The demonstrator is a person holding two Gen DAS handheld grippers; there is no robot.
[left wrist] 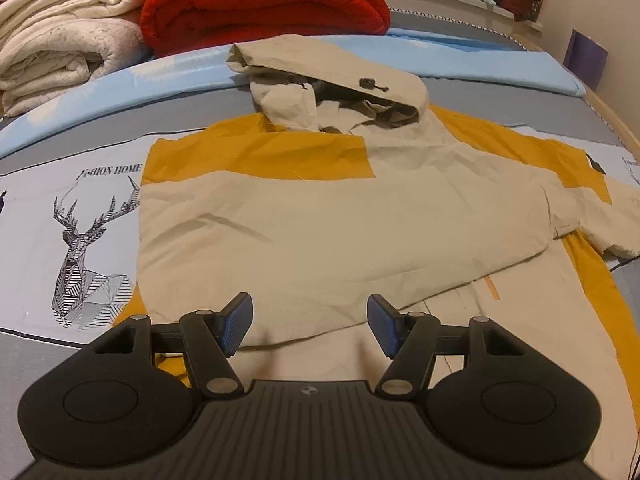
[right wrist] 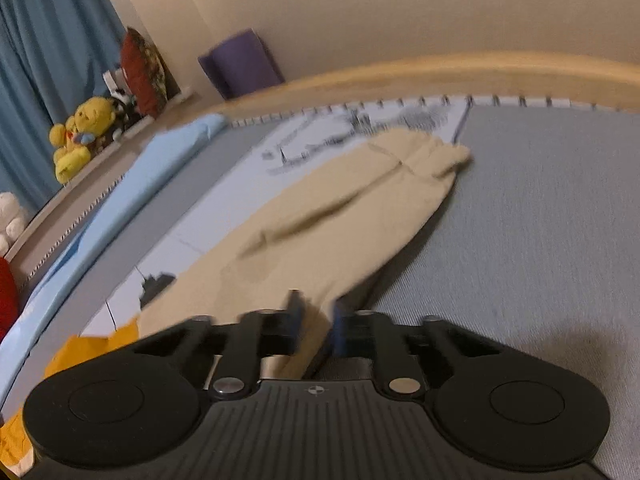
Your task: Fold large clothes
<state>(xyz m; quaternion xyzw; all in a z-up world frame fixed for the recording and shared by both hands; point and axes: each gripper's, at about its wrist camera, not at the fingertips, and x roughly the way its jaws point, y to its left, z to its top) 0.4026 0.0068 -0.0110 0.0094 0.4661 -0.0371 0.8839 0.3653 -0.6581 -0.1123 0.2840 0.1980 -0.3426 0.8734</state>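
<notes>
Jacket (left wrist: 340,220) on bed (right wrist: 540,220) | one sleeve (right wrist: 340,220) folded, other outstretched | right gripper (right wrist: 316,320) jaws pinching outstretched sleeve | left gripper (left wrist: 310,322) jaws wide, empty | body unfolded.

The bed (left wrist: 32,344) has a grey cover with a deer picture (left wrist: 86,248) on it. A tan and yellow jacket (left wrist: 344,224) lies spread flat on the bed. One sleeve (right wrist: 340,216) lies out to the side. At the far end sit a red blanket (left wrist: 264,0) and white blankets (left wrist: 60,32), side by side.
</notes>
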